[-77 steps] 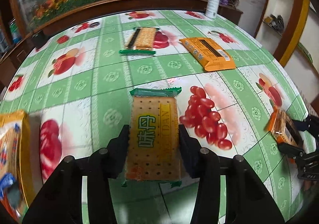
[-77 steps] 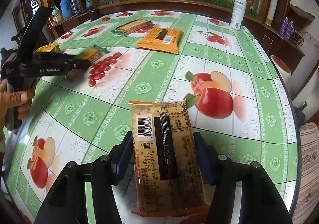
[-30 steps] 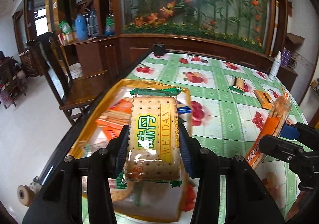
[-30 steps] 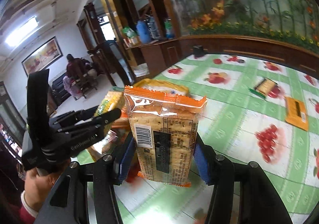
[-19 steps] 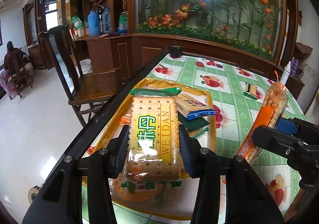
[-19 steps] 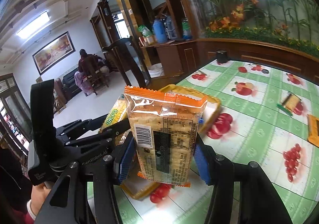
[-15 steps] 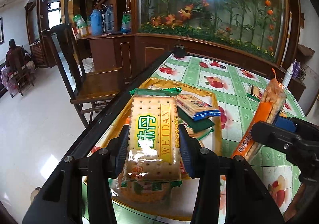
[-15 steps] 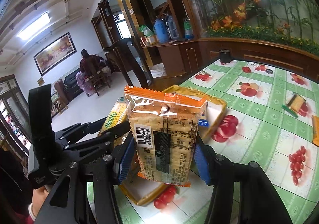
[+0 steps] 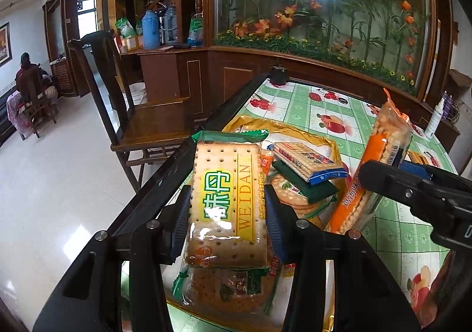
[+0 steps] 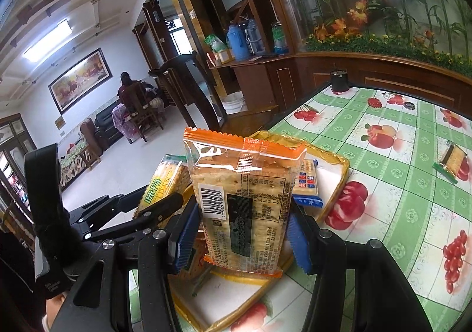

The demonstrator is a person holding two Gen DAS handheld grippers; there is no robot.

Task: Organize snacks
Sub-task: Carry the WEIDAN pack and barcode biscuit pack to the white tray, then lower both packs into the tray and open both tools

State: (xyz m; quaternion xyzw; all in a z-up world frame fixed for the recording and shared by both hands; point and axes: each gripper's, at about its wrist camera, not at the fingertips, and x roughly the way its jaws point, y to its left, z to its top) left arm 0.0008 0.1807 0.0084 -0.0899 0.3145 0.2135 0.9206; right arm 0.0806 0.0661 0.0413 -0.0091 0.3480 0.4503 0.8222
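I have the left gripper (image 9: 227, 211) clamped on a green-ended cracker pack (image 9: 225, 199), its blue pads pressing both long sides, held above the gold tray (image 9: 309, 137) that sits at the table's (image 9: 298, 104) edge nearest the wooden chair (image 9: 141, 113). My right gripper (image 10: 242, 231) grips an orange-ended cracker pack (image 10: 242, 199) upright, barcode side toward its camera, over the same tray, just beside the left gripper. Inside the tray lie a blue-ended pack (image 9: 306, 160) resting on a dark green pack (image 9: 303, 184), with more crackers beneath. One further pack (image 10: 451, 159) lies well apart toward the table's far side.
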